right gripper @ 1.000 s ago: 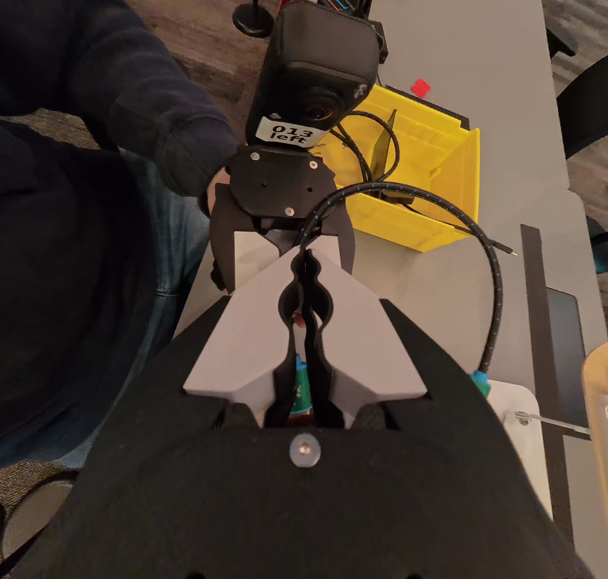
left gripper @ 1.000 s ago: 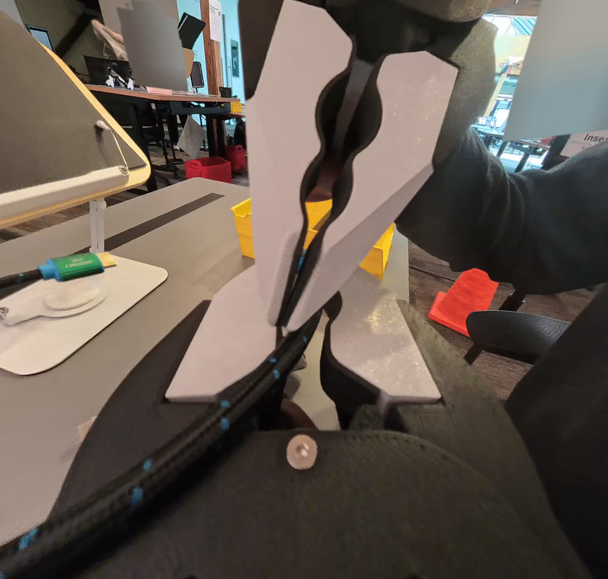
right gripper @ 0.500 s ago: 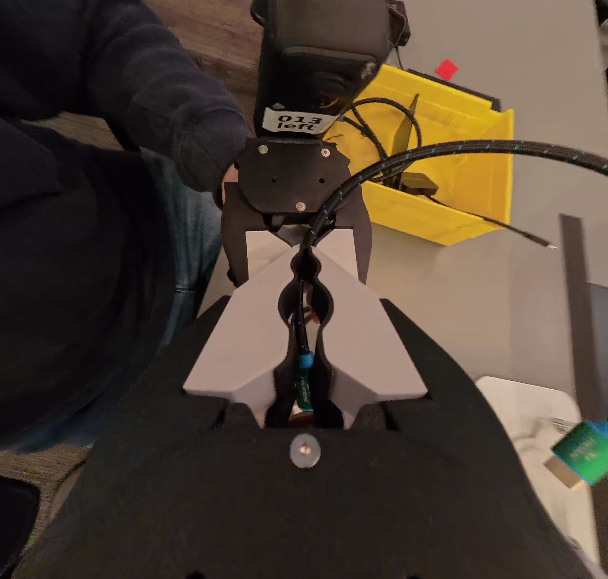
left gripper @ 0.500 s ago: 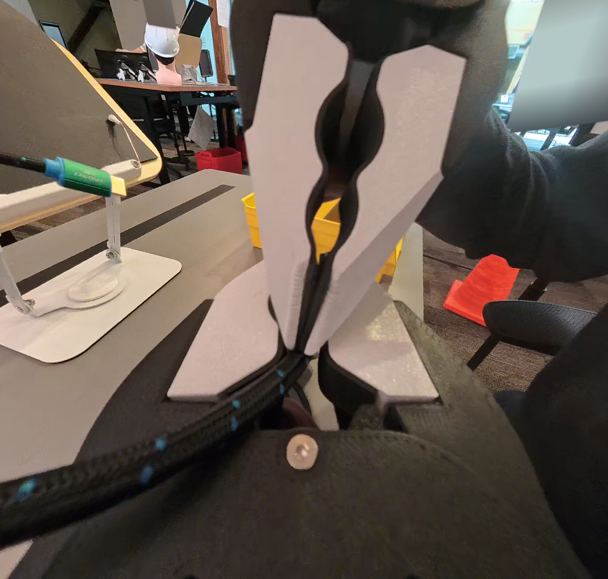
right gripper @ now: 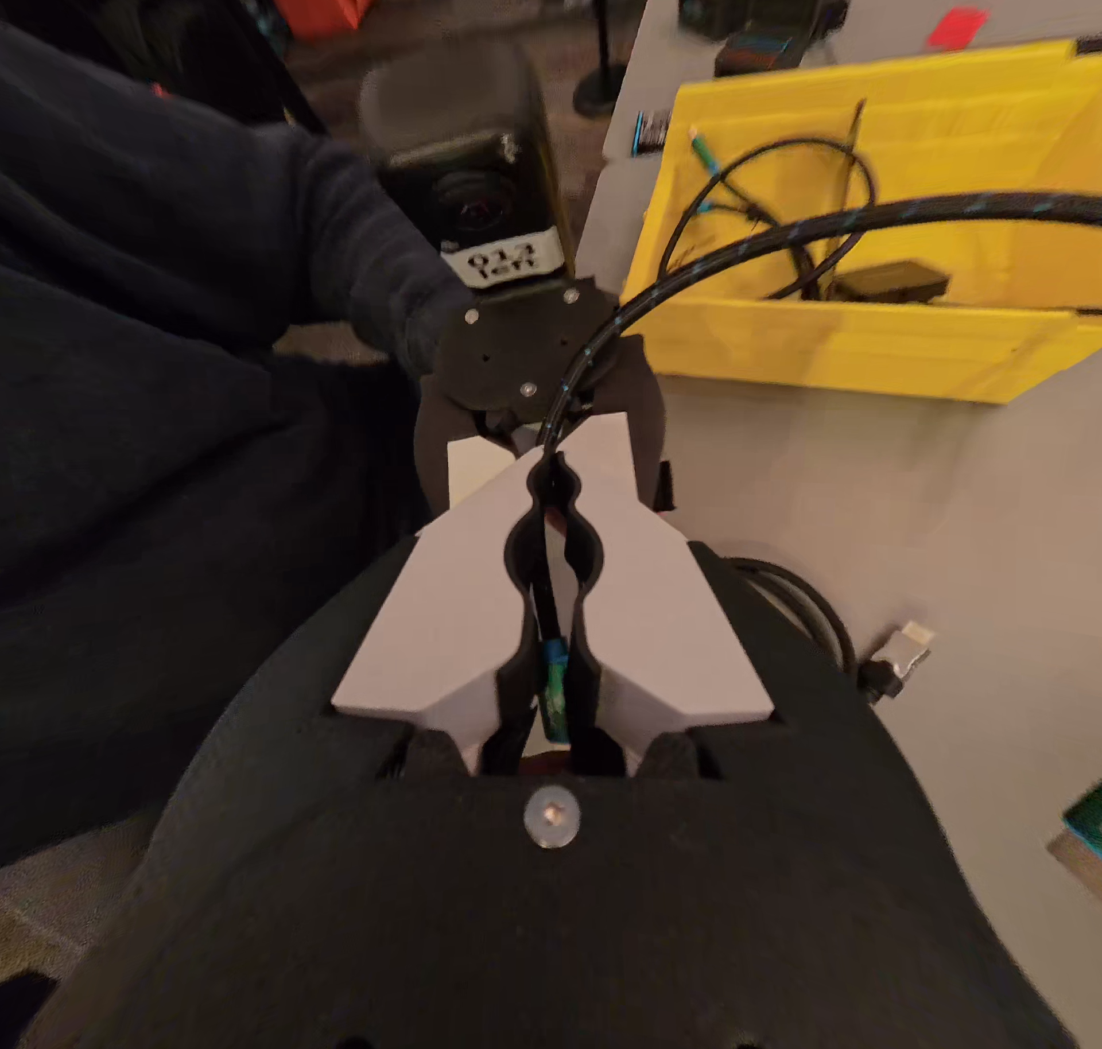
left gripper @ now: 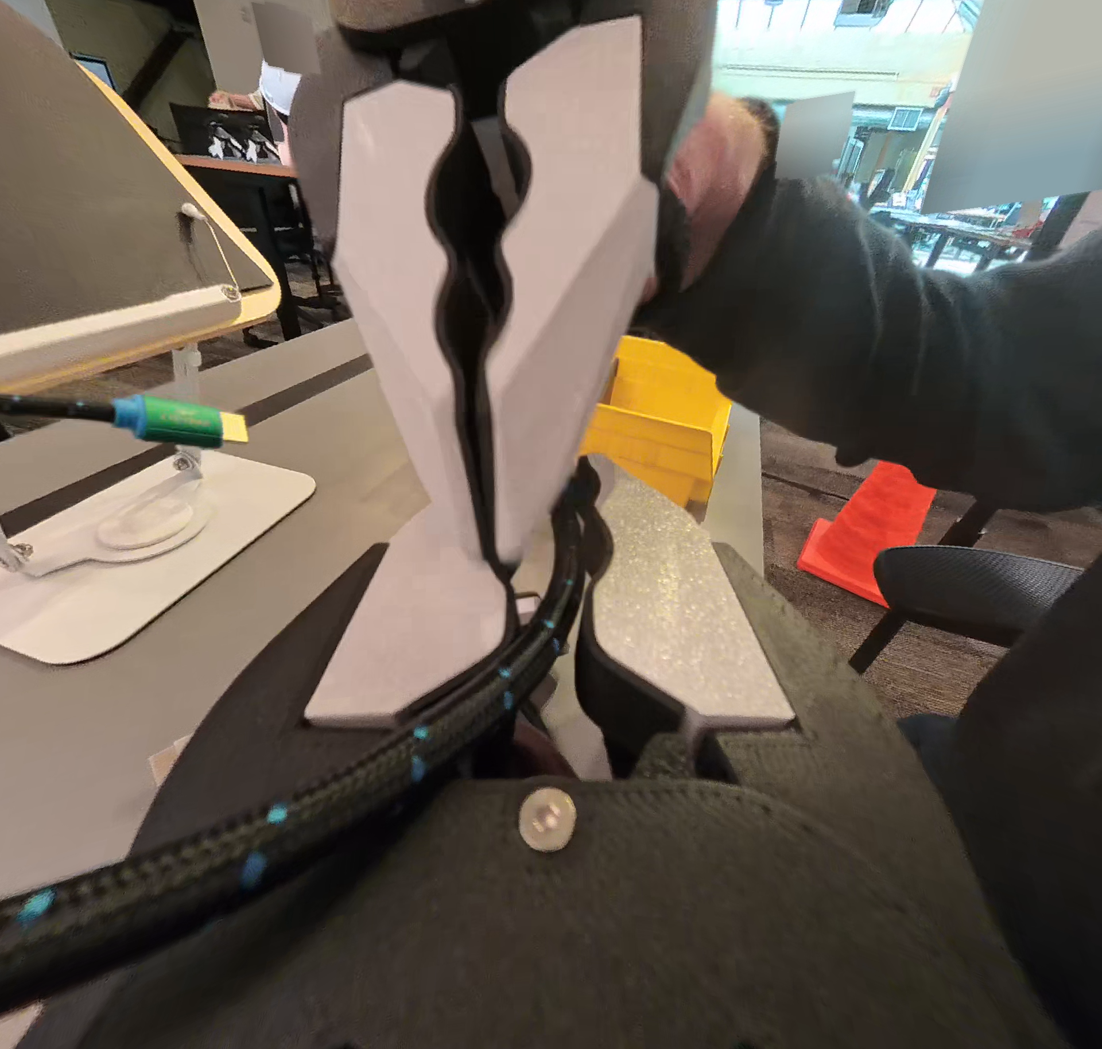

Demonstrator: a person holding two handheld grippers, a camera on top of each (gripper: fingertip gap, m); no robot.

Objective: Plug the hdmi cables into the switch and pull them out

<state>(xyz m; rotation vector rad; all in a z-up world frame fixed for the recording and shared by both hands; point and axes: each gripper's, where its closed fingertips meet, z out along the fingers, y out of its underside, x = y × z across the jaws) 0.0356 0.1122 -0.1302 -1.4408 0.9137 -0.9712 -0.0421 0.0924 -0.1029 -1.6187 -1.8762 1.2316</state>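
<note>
You are between steps: the braided HDMI cable (left gripper: pixel 417 746) is in hand, but no plug is seated and the switch cannot be picked out with certainty in either view. Your right gripper (right gripper: pixel 551 573) has its fingers pressed together on the cable, with 1 green plug (right gripper: pixel 553 701) lodged deep between them, near their roots. Your left gripper (left gripper: pixel 548 579) faces it tip to tip; its fingers stand slightly apart with the cable running through the gap, and whether they pinch it or only guide it cannot be told. The cable's other green plug (left gripper: pixel 179 421) hangs free in the air, well left of the left fingers and clear of the bench (left gripper: pixel 334 484). In my judgement, the next move calls for regripping so that a plug points outward past the fingertips, then finding the switch port and squaring the plug to it. Beyond the right fingers, to their right, a yellow bin (right gripper: pixel 835 329) sits on the bench; it holds thin black cables (right gripper: pixel 775 156), 1 with a green end, and a small black box (right gripper: pixel 888 284).
</note>
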